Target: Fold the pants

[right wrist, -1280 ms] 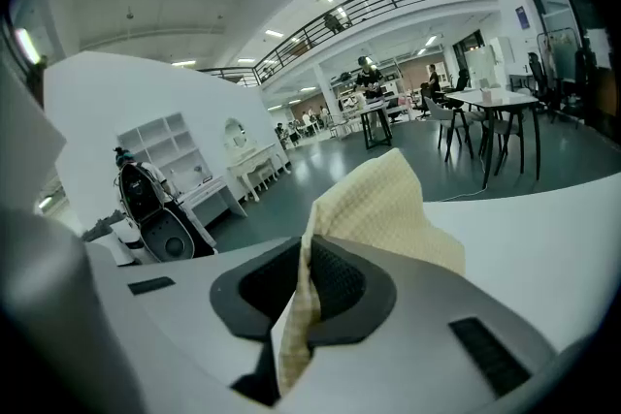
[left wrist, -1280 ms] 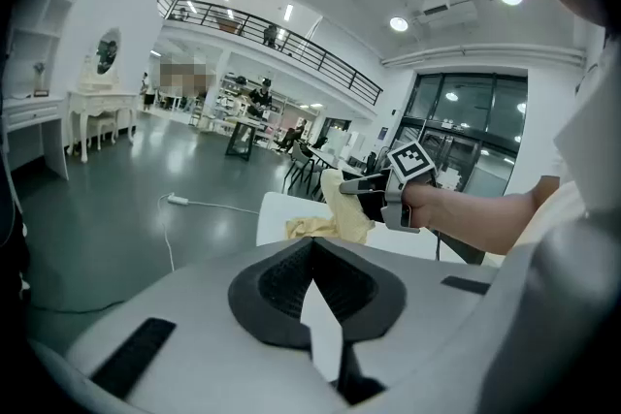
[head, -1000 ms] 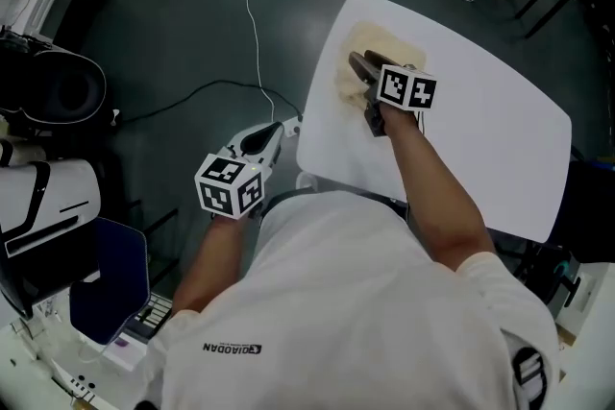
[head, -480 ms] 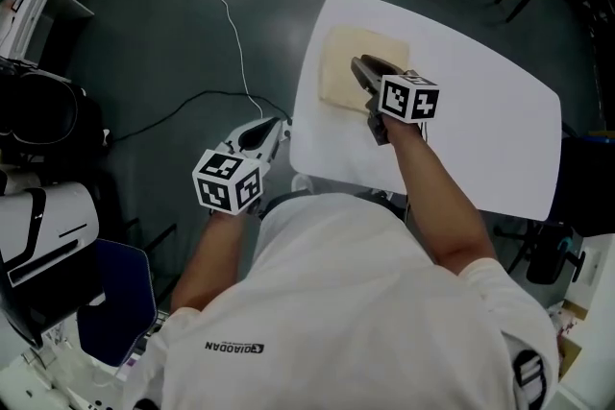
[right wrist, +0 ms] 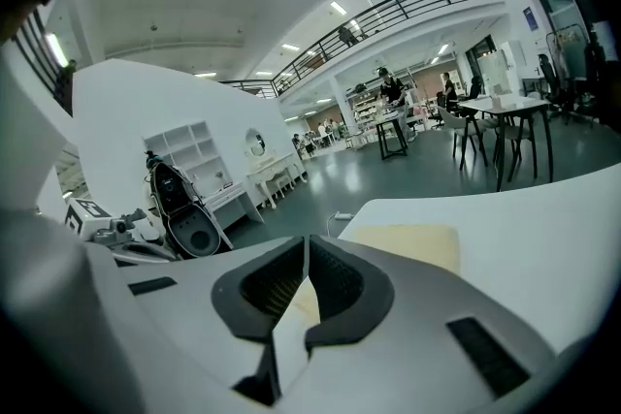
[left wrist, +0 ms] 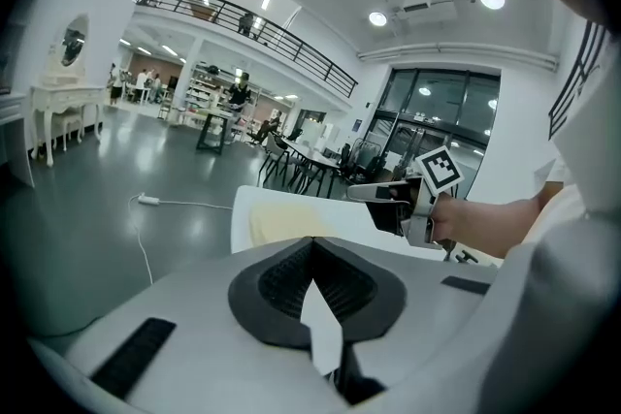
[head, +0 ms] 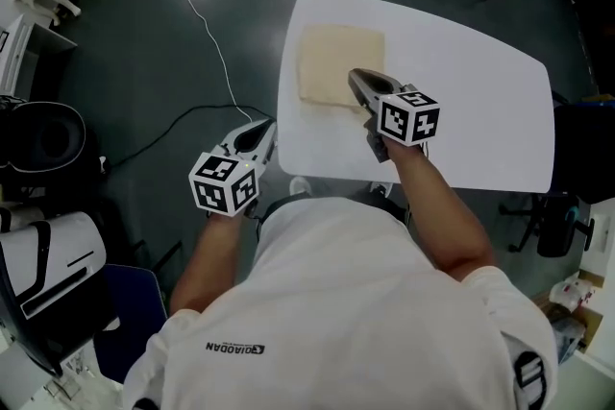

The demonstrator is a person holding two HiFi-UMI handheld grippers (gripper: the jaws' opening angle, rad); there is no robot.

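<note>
While the folded cream fabric pants (head: pixel 338 62) lay flat on the white rounded desk (head: pixel 471 101), just ahead of the right tool (head: pixel 356 77), its empty jaws had just been closed almost together; the left tool (head: pixel 266 130) was held closed and empty, left of the desk's edge.

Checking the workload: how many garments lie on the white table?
1: the folded cream pants, near the table's far left corner. None appears hidden.
</note>
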